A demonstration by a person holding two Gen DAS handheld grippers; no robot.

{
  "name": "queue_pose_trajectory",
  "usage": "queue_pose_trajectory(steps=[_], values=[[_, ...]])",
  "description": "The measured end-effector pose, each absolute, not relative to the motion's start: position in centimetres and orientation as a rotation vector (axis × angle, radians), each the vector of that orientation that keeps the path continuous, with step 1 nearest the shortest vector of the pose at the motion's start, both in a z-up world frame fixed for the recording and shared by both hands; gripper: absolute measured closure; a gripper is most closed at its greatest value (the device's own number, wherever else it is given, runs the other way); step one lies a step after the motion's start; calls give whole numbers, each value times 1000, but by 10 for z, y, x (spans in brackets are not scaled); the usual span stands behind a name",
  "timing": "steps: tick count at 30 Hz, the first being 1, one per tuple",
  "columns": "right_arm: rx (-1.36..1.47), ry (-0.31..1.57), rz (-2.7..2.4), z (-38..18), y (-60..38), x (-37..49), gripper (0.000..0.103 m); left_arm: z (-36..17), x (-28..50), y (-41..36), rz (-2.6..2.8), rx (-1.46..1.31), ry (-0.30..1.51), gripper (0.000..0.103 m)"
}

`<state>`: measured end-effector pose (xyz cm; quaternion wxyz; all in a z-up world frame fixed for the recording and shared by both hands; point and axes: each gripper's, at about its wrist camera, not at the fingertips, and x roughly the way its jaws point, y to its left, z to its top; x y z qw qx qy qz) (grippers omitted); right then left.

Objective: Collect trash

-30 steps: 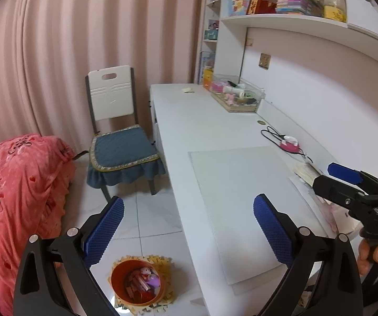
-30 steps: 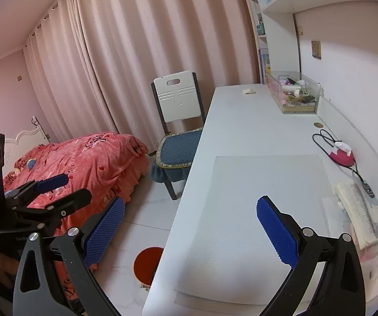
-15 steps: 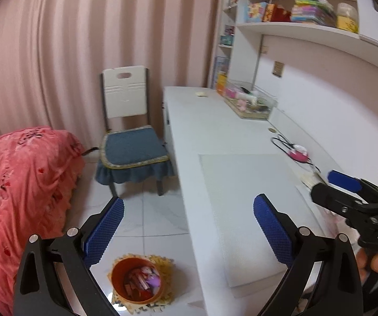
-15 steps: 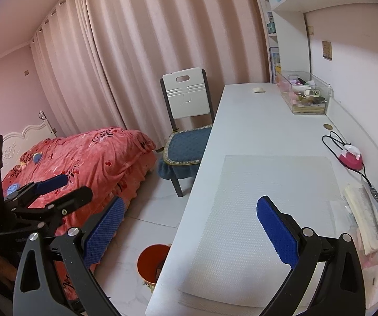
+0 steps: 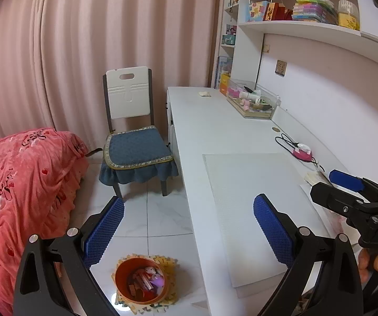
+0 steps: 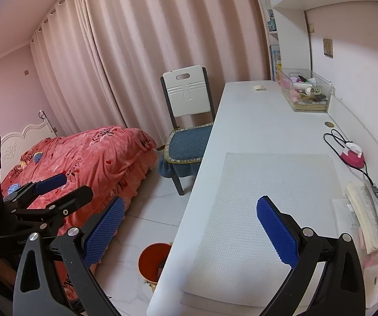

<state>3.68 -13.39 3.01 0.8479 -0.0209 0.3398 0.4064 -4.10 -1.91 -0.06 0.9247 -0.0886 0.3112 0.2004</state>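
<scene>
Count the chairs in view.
1. The chair with the blue cushion stands at the far end of the white desk, by the curtain. Others may be outside both views.

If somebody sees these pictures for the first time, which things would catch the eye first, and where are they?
Probably the bright red bed cover on the left, beside the blue-cushioned chair at the long white desk. Next, the orange bin on the floor near the desk edge, with small items already in it. Both hand-held grippers, left and right, are open and hold nothing.
</scene>
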Motion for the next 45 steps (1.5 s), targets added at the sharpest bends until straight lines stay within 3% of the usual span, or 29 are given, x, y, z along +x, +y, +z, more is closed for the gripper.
queue_pose_trajectory(steps=[45], values=[[-45,760,873,18,-126,41,4,-4,-39,-11,385,-190,664,6]])
